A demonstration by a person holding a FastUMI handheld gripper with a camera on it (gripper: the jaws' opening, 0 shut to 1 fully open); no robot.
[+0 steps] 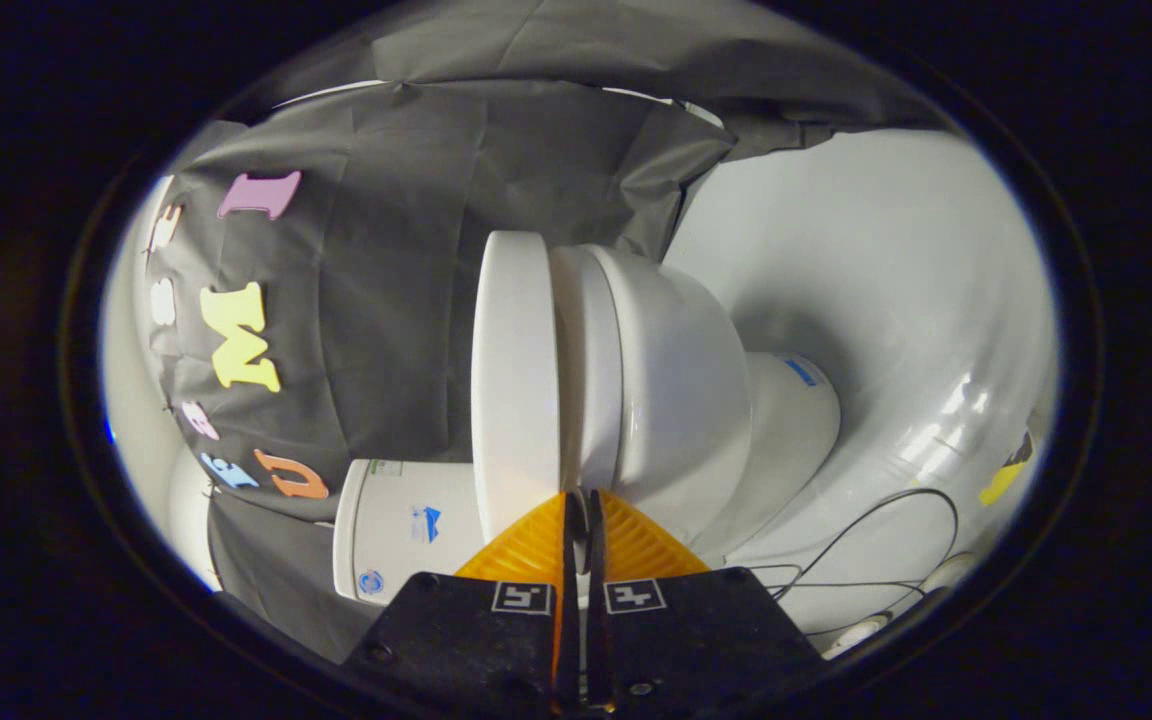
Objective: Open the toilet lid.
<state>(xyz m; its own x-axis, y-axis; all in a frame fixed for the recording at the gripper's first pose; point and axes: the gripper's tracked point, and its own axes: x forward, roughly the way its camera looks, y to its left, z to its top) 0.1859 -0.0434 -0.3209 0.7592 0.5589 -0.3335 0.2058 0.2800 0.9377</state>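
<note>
1. Gripper view: the picture is turned on its side, because the gripper (581, 500) is held sideways. The white toilet (676, 400) is just ahead of the fingers.

2. The toilet lid (516, 380) is the flat white slab on the left. The seat (586, 370) is the next slab, just right of it, and the round bowl (686, 400) bulges out to the right of that.

3. The white tank (406, 530) is to the left of the lid, near the black cloth wall (386, 300).

4. The two orange fingers (536, 545) are nearly together. Only a thin dark gap is between them.

5. Their tips sit right at the crack where the lid meets the seat. I cannot tell if they pinch the lid's edge or only touch it.

6. The lid is lying close to the seat, so it looks not yet open, or open just a tiny bit.

7. My guess at the step: getting the tips under the lid's edge to start the lift.

8. Next move, I think: push the lid away from the seat, toward the tank, in a round swing about the hinge.

9. The lid is smooth, so the tips could slip off. Going slow would help.

10. Thin wires (866, 560) lie on the white floor (886, 300) to the right, well apart from the lid.
</note>
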